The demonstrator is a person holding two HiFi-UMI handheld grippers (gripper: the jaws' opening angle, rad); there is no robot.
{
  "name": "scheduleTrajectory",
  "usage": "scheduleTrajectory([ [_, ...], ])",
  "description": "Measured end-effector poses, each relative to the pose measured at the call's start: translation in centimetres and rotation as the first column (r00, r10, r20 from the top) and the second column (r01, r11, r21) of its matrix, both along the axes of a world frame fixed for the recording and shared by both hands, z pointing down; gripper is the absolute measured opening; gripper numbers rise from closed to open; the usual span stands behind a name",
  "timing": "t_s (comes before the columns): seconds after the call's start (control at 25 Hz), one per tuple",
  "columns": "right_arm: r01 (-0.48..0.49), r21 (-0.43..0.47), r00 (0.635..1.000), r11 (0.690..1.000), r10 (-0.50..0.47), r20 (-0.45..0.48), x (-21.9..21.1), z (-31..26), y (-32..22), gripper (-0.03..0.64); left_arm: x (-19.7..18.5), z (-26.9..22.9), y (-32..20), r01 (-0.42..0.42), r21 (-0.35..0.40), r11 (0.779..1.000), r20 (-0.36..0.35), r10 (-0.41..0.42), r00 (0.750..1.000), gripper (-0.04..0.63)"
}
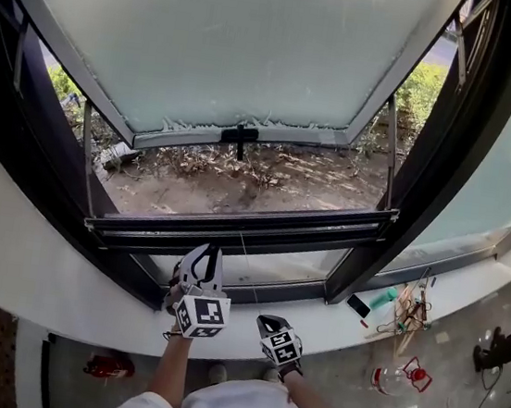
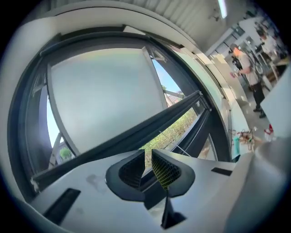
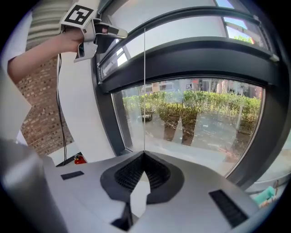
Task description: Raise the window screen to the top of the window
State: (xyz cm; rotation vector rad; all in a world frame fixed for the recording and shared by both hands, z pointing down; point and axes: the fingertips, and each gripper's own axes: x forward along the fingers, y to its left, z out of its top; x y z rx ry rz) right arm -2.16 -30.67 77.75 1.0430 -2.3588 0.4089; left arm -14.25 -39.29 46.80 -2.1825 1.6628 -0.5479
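Looking down from the head view, I see the window screen's dark bar (image 1: 243, 225) running across the opening from side to side. It sits low in the window, just above the bottom frame rail. The frosted sash (image 1: 239, 47) is swung outward above and beyond the bar.

My left gripper (image 1: 209, 250) is right under the bar, toward its left end, with the tips up against its underside. In the left gripper view its jaws (image 2: 148, 152) stand only a narrow slit apart, with the bar (image 2: 136, 132) crossing behind them. I cannot tell whether the pads press on the bar's edge.

My right gripper (image 1: 266, 321) is lower, below the bar's middle. In the right gripper view its jaws (image 3: 144, 154) are pinched together on a thin cord (image 3: 145, 91), which runs straight up to the bar (image 3: 191, 57).

The white sill (image 1: 333, 325) lies below the bar, with small tools (image 1: 405, 311) off toward its right end.
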Motion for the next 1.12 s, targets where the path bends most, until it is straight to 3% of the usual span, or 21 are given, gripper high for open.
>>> scheduleTrajectory([
  [0.12,0.009,0.038,1.000,0.999,-0.009,0.008,-0.7,-1.5,-0.6,0.002,-0.3,0.9,0.8,0.000,-0.038,0.999,-0.136,-0.005,0.991,0.002],
  [0.28,0.029,0.083,0.999,0.996,-0.030,0.020,-1.8,-3.5,-1.1,0.002,-0.2,2.3,1.5,-0.017,-0.086,0.996,-0.213,-0.002,0.977,0.002],
  [0.44,0.035,0.089,0.998,0.995,-0.038,0.042,-2.7,-4.5,-1.3,0.002,-0.5,3.7,2.0,-0.027,-0.145,0.989,-0.320,-0.021,0.947,0.002],
  [0.96,0.009,0.190,0.991,0.982,-0.033,0.127,-3.4,-9.5,-3.0,0.002,0.9,5.5,2.9,-0.060,-0.180,0.982,-0.356,-0.009,0.934,0.002],
  [1.12,-0.023,0.175,0.984,0.984,-0.008,0.178,-2.8,-9.9,-3.4,0.002,1.3,5.4,3.0,-0.065,-0.177,0.982,-0.363,-0.003,0.932,0.002],
])
